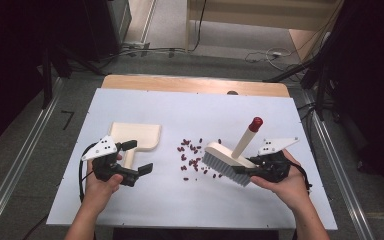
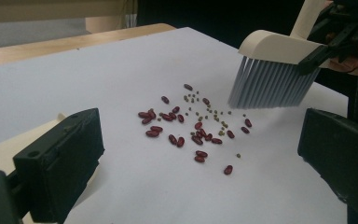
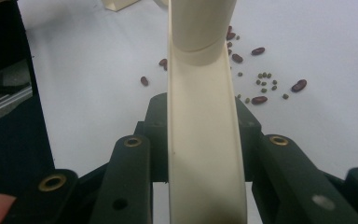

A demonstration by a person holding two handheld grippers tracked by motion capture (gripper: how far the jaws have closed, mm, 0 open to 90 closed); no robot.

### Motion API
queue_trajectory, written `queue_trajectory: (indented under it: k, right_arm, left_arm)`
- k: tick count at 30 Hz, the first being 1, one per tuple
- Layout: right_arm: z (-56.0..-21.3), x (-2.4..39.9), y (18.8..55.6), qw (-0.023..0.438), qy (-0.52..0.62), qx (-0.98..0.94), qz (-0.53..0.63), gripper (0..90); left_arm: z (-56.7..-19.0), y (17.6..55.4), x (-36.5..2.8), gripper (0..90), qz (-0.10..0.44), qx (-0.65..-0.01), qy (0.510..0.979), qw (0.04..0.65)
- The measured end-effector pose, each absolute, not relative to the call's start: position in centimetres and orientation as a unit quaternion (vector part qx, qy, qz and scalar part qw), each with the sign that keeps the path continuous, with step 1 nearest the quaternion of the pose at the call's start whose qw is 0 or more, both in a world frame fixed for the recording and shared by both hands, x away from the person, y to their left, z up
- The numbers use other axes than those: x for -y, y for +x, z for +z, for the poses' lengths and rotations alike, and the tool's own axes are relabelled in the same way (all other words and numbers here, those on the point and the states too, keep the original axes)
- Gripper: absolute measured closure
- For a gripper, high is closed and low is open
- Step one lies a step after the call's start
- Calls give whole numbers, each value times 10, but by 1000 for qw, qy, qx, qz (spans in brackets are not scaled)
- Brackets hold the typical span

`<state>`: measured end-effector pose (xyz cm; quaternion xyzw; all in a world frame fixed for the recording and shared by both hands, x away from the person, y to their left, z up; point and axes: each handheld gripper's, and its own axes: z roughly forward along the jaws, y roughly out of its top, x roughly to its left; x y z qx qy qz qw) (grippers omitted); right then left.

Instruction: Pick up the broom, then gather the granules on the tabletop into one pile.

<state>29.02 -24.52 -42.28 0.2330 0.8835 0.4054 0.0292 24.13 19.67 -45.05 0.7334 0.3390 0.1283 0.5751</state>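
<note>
Beans (image 1: 192,157) lie scattered mid-table, dark red ones mixed with smaller green ones, a loose patch between the two tools that are meant to gather them. At the far left of the white table (image 1: 145,200), the cream dustpan (image 1: 136,137) rests flat, its handle pointing back toward the person and its wide end away, so the pan is not yet turned to receive the sweep. The left tongs (image 1: 135,159) stand open with the dustpan handle between their jaws; the pads do not press on it, and in the left gripper view the near jaw sits just beside the cream edge (image 2: 0,154). By my judgement this is a reach for the handle, so that the pan can be swung round to face the pile. To the right of the beans, the brush (image 1: 225,162) is tipped on its bristles (image 2: 270,84), which hover just beside the scatter, ready to push leftward. The right tongs (image 1: 243,171) are clamped on the brush's flat cream back (image 3: 203,154), a firm hold low on the tool that keeps the red-capped handle (image 1: 255,123) free and gives good control of the bristle edge.
</note>
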Motion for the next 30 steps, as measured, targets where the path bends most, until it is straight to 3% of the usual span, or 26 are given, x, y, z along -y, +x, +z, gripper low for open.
queue_trajectory:
  k: [19, 30]
  right_arm:
    - [-439, 170, 277, -25, 181, -902, 392, 653]
    - [-458, 153, 298, -42, 198, -907, 368, 653]
  left_arm:
    - [-452, 241, -211, 5, 134, -355, 723, 578]
    - [-453, 240, -212, 6, 131, -356, 724, 576]
